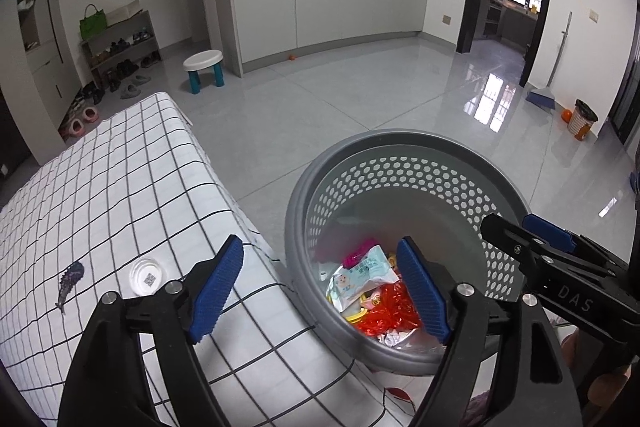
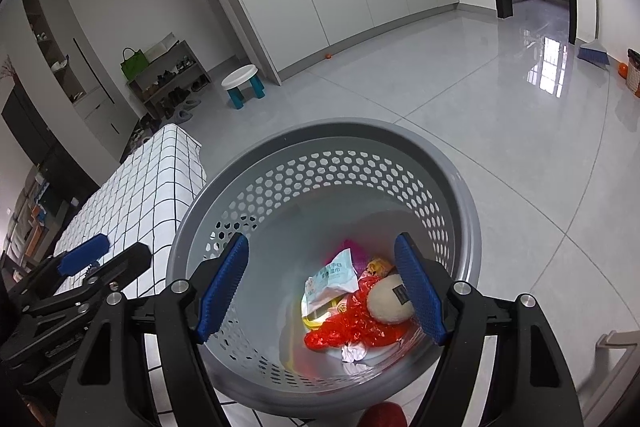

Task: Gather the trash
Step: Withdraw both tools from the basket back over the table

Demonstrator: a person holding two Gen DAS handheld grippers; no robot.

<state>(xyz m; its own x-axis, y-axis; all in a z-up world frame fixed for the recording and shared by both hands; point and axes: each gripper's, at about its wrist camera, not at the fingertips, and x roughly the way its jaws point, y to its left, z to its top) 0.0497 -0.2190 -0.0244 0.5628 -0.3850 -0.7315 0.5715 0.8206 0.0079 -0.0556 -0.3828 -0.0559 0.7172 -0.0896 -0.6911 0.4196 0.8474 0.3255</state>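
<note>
Left wrist view first: the left tongs [image 1: 320, 287] hang over the near rim of the grey basket [image 1: 404, 143], jaws spread wide with nothing between the blue pads. Looks to me like a drop-off step that's basically done, since the trash is lying at the bottom of the basket. In there I can make out a pale blue wipes packet [image 1: 362, 273], some crumpled red plastic [image 1: 390, 313] and a bit of pink stuff behind them. Left of the basket, on the checked counter [image 1: 120, 187], there's still a small clear round lid [image 1: 147, 275] with a code sticker and a dark feather-like scrap [image 1: 70, 279] further left again. My guess is those are next, so the left tongs would need to swing away from the basket, come down over the lid and close on something pretty flat, which could be fiddly.

Right wrist view: the right tongs [image 2: 322, 289] are also open and empty, pointing straight down into the basket [image 2: 320, 133]. Same pile here, plus an off-white rounded thing with a dark label [image 2: 390, 301] resting on the red plastic [image 2: 348, 327], and a crumpled white scrap [image 2: 354, 353] on the near side of it.
</note>
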